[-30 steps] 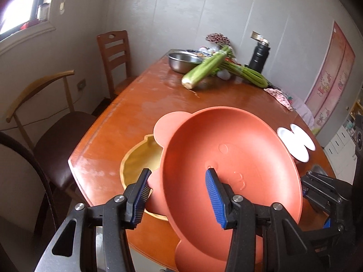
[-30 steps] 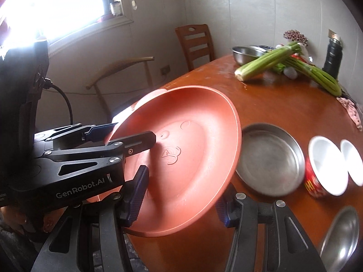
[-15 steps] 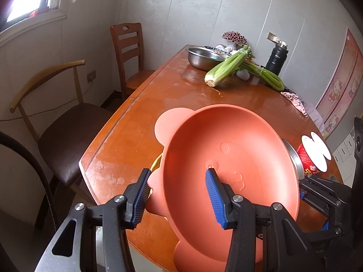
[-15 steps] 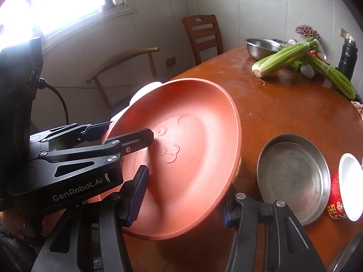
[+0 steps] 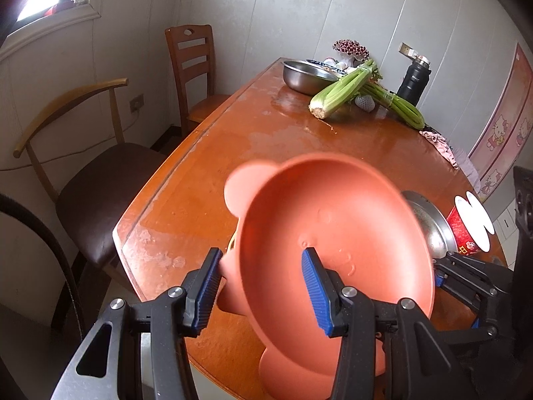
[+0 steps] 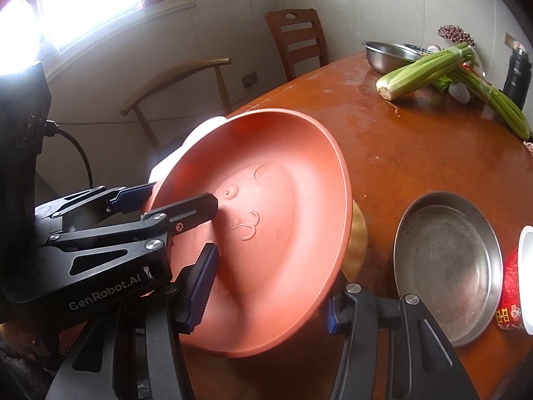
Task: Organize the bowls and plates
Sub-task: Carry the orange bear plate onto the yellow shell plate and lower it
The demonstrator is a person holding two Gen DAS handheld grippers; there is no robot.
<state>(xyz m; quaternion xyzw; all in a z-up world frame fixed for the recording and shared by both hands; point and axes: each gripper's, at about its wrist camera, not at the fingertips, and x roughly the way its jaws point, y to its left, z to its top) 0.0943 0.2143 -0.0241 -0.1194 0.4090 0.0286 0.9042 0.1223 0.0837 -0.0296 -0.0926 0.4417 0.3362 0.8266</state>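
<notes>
Left gripper [image 5: 261, 288]: showing black linkages, silver screws, ribbed blue pads, "GenRobot.AI" lettering, black cable.
Right gripper [image 6: 266, 288]: showing matching black frame.

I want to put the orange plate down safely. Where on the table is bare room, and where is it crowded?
Bare wood lies between the orange bear plate and the celery, along the table edge by the chairs. Crowded: the steel pan and red cup to the right, the yellow plate beneath, the far end.
</notes>
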